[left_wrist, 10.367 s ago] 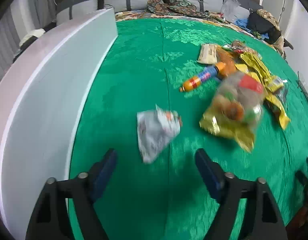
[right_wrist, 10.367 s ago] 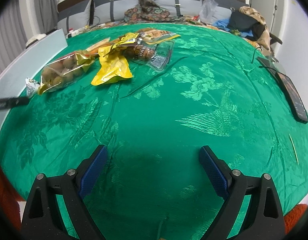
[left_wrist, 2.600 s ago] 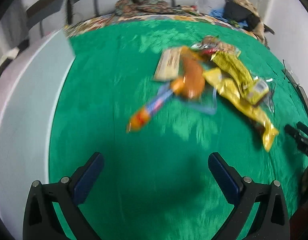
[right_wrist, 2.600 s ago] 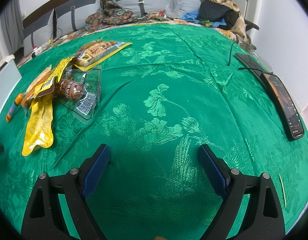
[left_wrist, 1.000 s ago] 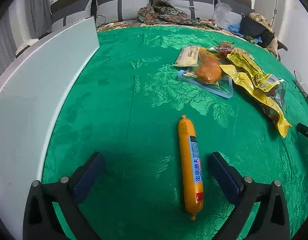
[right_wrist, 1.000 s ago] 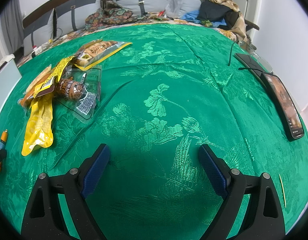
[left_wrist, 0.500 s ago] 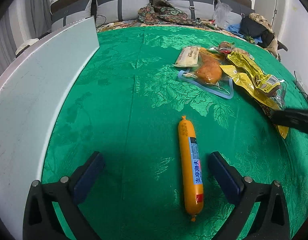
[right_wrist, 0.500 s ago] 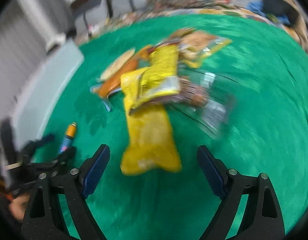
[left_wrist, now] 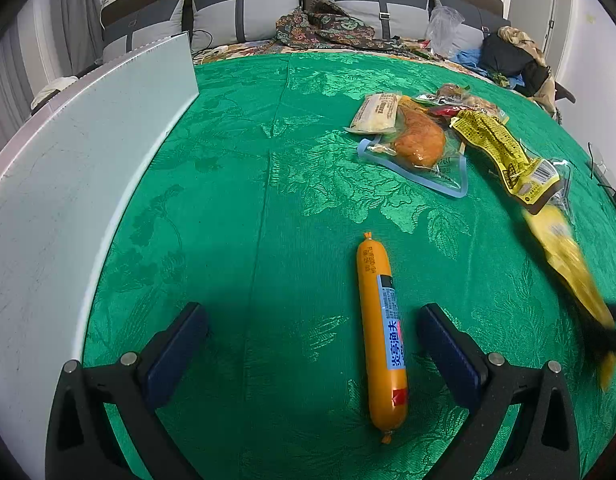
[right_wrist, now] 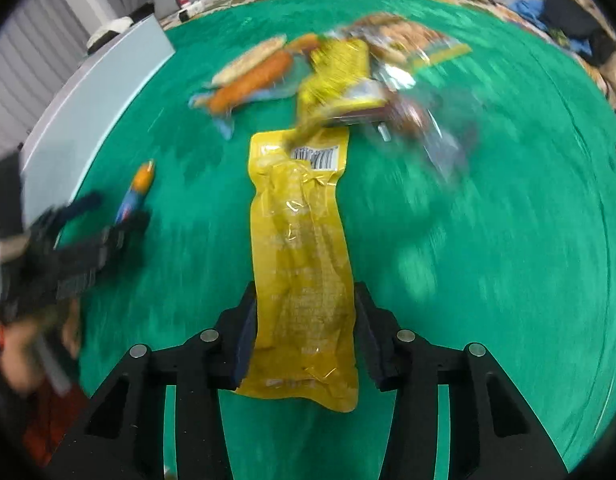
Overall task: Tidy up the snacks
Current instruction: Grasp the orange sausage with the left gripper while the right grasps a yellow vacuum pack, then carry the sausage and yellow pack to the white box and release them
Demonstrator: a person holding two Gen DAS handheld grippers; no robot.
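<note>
Snacks lie scattered on a green patterned cloth, with a pale flat board along its left edge. The right gripper is closing its jaws around the near end of a long yellow foil pouch; the pouch sits between the pads, but whether they press on it yet I cannot tell. The pouch's far end reaches the heap of packets farther back. The left gripper hovers with jaws wide apart over an orange plastic-cased sausage stick, which lies loose on the cloth between them, touching neither pad. The step in hand looks like picking up the yellow pouch. Next, the grip must firm up before lifting, drawing the pouch clear of the heap without dragging neighbours.
</note>
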